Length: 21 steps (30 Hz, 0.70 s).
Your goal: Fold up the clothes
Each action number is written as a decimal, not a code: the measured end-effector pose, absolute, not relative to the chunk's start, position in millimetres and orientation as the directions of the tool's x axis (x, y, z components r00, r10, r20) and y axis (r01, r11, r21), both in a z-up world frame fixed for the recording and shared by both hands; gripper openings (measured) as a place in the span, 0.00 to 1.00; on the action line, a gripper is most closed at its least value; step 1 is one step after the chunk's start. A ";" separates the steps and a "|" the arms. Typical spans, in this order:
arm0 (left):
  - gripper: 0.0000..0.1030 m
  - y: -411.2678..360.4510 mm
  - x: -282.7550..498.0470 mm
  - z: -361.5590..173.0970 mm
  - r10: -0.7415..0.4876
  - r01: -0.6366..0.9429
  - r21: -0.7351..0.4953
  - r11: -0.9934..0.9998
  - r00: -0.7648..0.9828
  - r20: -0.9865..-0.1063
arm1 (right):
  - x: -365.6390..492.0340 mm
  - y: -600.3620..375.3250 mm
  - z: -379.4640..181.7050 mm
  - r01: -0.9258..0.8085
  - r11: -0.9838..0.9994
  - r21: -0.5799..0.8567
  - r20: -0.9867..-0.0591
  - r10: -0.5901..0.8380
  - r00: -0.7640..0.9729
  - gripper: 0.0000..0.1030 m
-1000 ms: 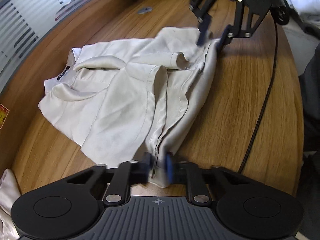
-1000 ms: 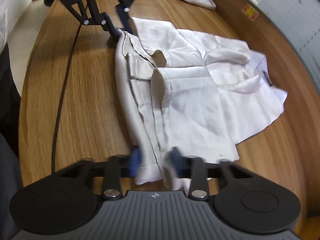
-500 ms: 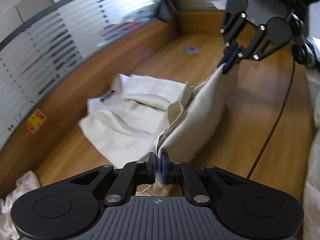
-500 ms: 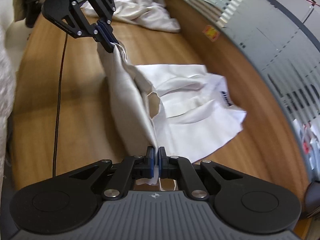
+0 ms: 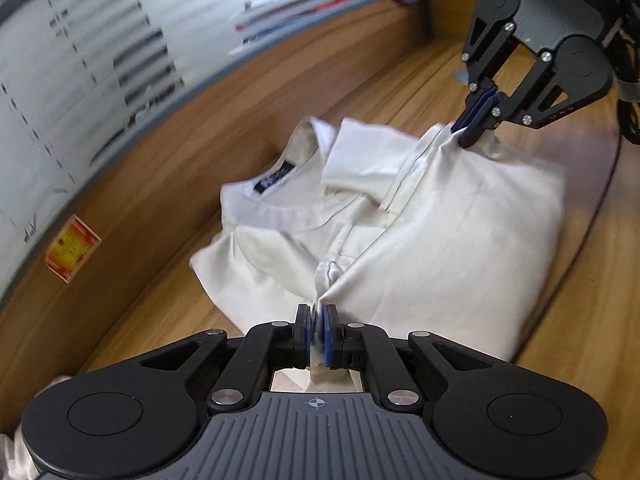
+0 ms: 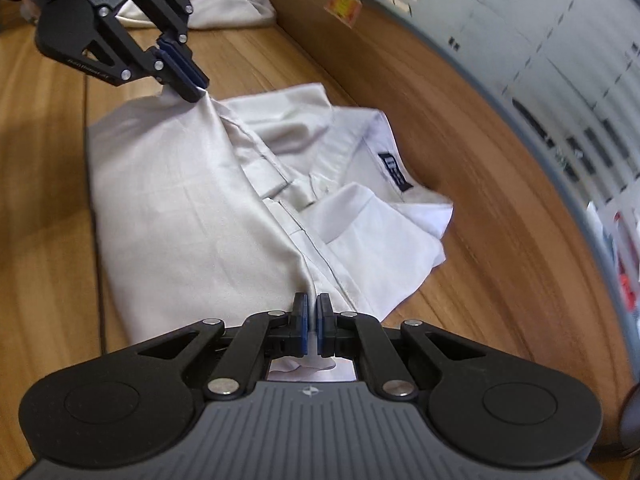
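Shirt (image 5: 448, 248): cream, lies on the wooden table (image 5: 168, 216), partly folded; one long edge is lifted off the cloth and stretched between the two grippers.
Left gripper (image 5: 317, 330): fingers nearly together, pinching a thin fold of the shirt's edge; a little cloth pokes out behind the pads, toward the camera.
Left gripper, from the right wrist (image 6: 182, 66): at the upper left, tilted down, its blue pads clamped on the far end of the raised edge.
Right gripper (image 6: 313, 328): fingers nearly together, holding the near end of the same edge; a scrap of cloth bunches behind the pads.
Right gripper, from the left wrist (image 5: 478, 114): at the upper right, pointing down, its tips closed on a corner of the shirt.
Raised edge (image 6: 256, 184): a seamed ridge running from one pair of fingers to the other, higher than the rest of the shirt.
Folded panel (image 6: 172, 208): smooth cloth sloping down from the ridge to the table on the side away from the collar.
Collar (image 5: 288, 204): beyond the ridge, toward the wall, flat on the table with a dark label (image 5: 274, 178) showing.
Sleeve (image 5: 364, 152): lies loose over the collar end, next to the ridge.
Other cloth (image 6: 224, 4): a second pale garment heaped on the table behind the left gripper.
Cable (image 5: 588, 236): a black line on the table, along the shirt's side away from the wall.
Sticker (image 5: 72, 254): red and yellow, on the table's raised wooden rim, well apart from the shirt.
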<state>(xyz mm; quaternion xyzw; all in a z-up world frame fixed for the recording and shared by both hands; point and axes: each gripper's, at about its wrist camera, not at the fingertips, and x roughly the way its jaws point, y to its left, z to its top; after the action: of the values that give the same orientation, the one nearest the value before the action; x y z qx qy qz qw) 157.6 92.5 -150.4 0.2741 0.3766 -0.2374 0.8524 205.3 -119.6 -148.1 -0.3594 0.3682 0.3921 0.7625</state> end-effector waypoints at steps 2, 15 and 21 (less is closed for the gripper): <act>0.13 92.2 165.3 -160.6 -0.171 0.595 0.293 0.748 0.600 -0.782 | 210.1 -116.3 -157.9 -0.856 0.452 -0.250 -0.849 0.322 0.418 0.05; 0.57 132.1 137.2 -136.0 -0.198 0.387 0.105 0.916 0.664 -0.721 | 206.5 -157.8 -124.7 -0.755 0.640 -0.145 -0.801 0.372 0.469 0.46; 0.61 133.8 99.9 -141.8 -0.251 0.365 -0.016 0.931 0.608 -0.753 | 178.5 -193.5 -121.7 -0.708 0.706 0.014 -0.802 0.432 0.414 0.65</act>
<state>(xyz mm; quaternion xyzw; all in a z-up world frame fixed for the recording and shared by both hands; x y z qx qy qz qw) 99.9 133.8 -141.8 0.0699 0.4078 -0.1725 0.8939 178.5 -193.5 -121.7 -0.1660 0.4166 0.3459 0.8242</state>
